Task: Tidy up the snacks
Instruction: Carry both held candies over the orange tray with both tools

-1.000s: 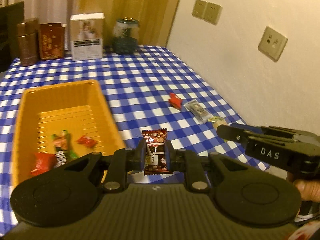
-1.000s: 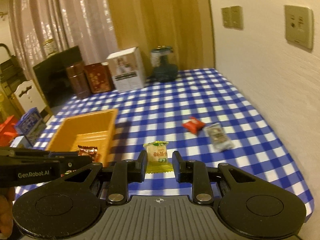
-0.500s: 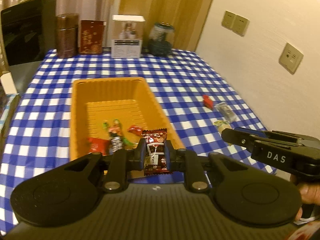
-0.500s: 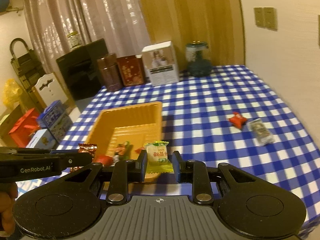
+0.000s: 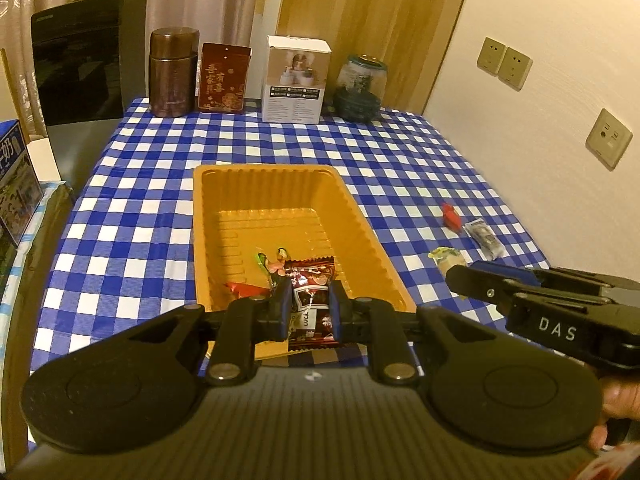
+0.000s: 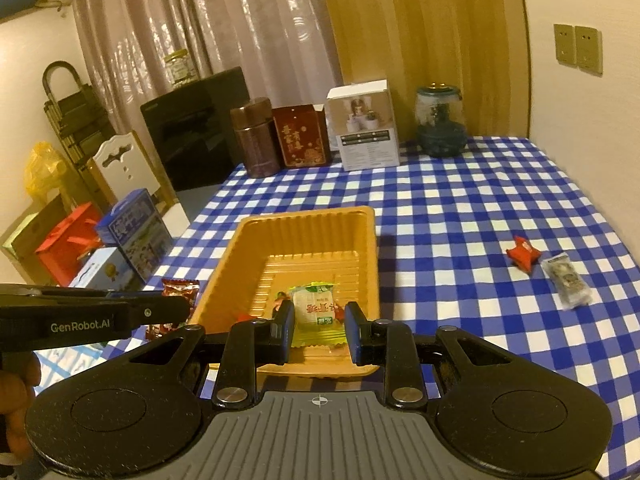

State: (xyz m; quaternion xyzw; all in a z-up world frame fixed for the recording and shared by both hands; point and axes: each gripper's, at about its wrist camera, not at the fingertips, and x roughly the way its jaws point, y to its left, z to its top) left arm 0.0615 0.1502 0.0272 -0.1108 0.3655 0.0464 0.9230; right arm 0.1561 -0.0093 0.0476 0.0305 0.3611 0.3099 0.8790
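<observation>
Tongs both clamped, left tongs on brown packet, right tongs on green-topped packet, near tray rim; early drop could miss.

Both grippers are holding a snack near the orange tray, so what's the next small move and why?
Probably ease both a little further over the orange tray and open the jaws. The left gripper pinches a brown packet and the right gripper a pale green packet, both at the tray's near end, where other sweets already lie.
</observation>
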